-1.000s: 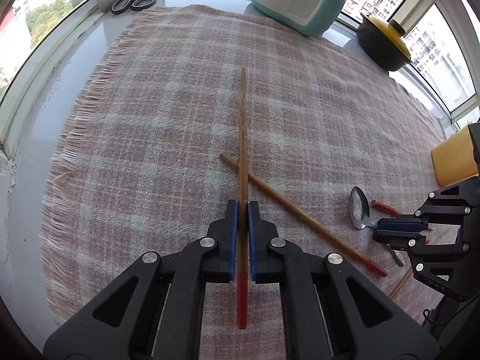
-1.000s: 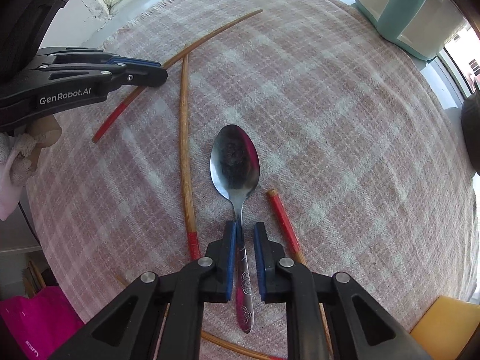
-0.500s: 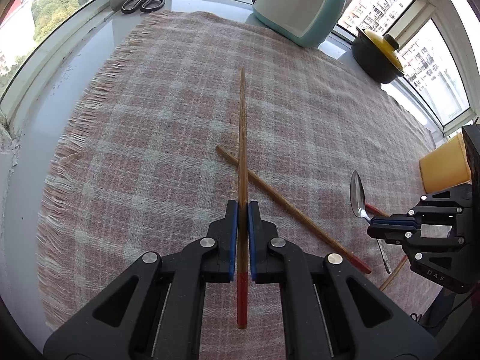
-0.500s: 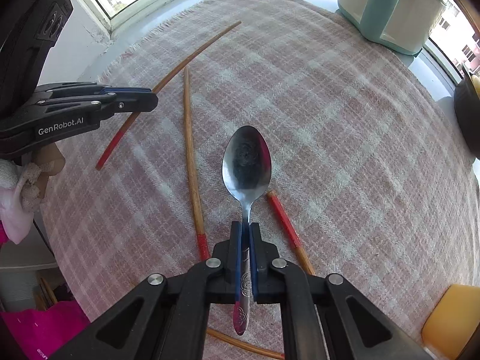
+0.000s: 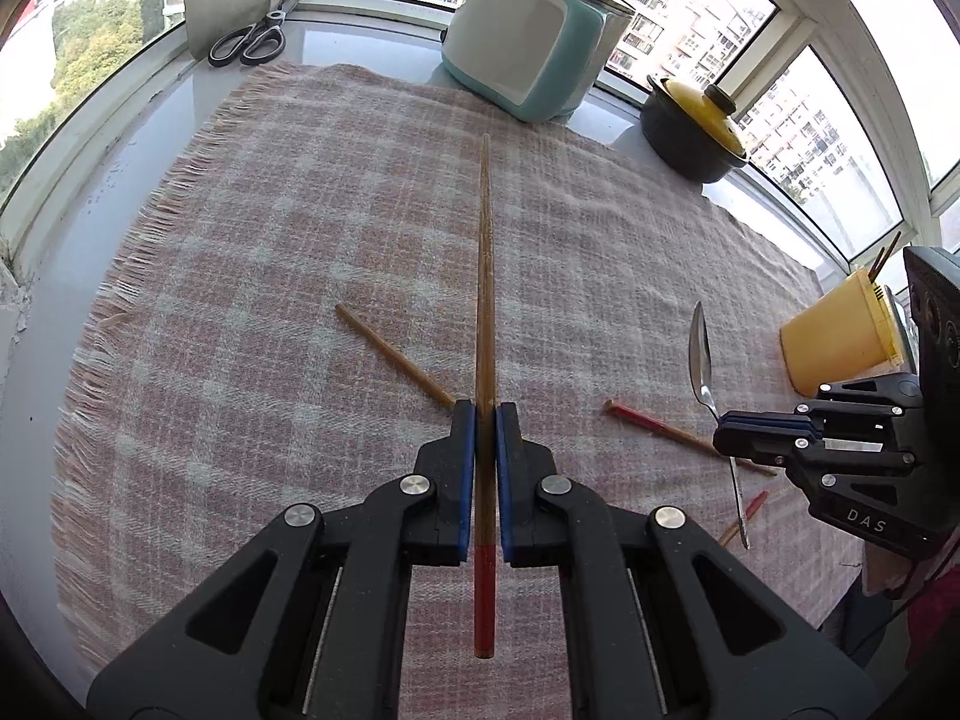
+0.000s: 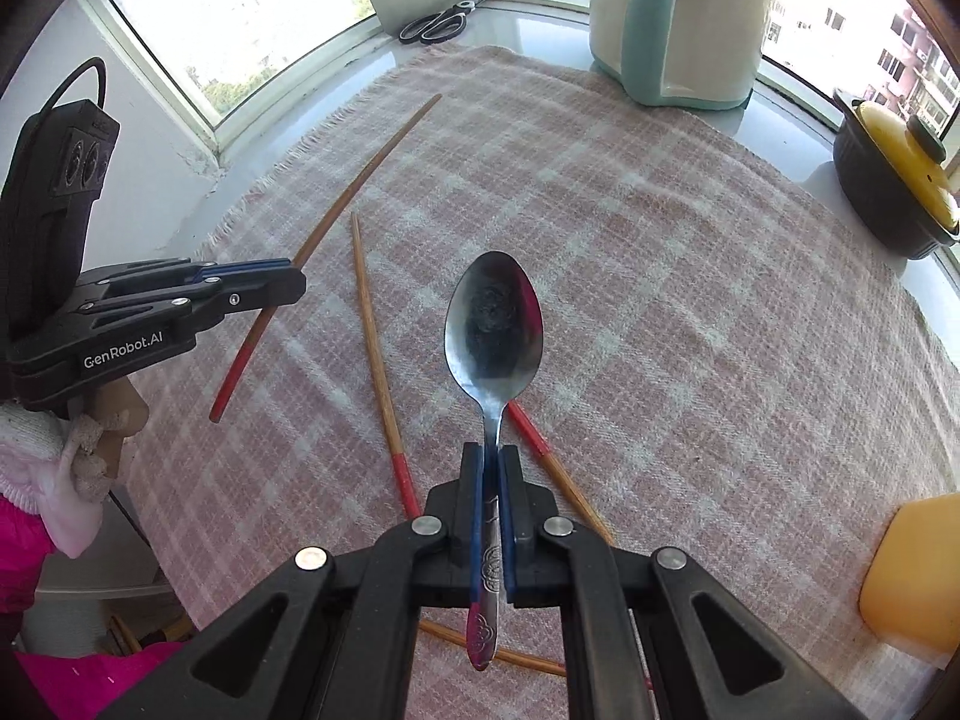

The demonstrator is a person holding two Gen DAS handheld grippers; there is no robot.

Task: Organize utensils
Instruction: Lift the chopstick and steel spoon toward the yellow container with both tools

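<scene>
chopsticks and a spoon are split between two handheld grippers above a pink checked cloth (image 5: 288, 276) on a windowsill counter. left gripper (image 5: 486, 414) is clamped on one chopstick (image 5: 485, 276), which runs straight ahead between its blue pads, red end trailing back toward the camera, lifted clear of the cloth. right gripper (image 6: 491, 456) is pinched tight on the handle of one metal spoon (image 6: 493, 330), bowl pointing forward and raised off the cloth. three more chopsticks lie on the cloth in the right wrist view: one (image 6: 375, 354) stretching away to the left of the spoon, one (image 6: 540, 450) with its red end just beside and under the spoon's neck, and one (image 6: 516, 654) crossing near the bottom of the frame, partly hidden by the gripper. one yellow cup (image 5: 840, 342) stands at the right edge of the cloth with two thin sticks showing above its rim. beyond the cloth sit one teal and white pot (image 5: 534, 42), one dark pot with a yellow lid (image 5: 696, 126) and one pair of scissors (image 5: 249, 45).
</scene>
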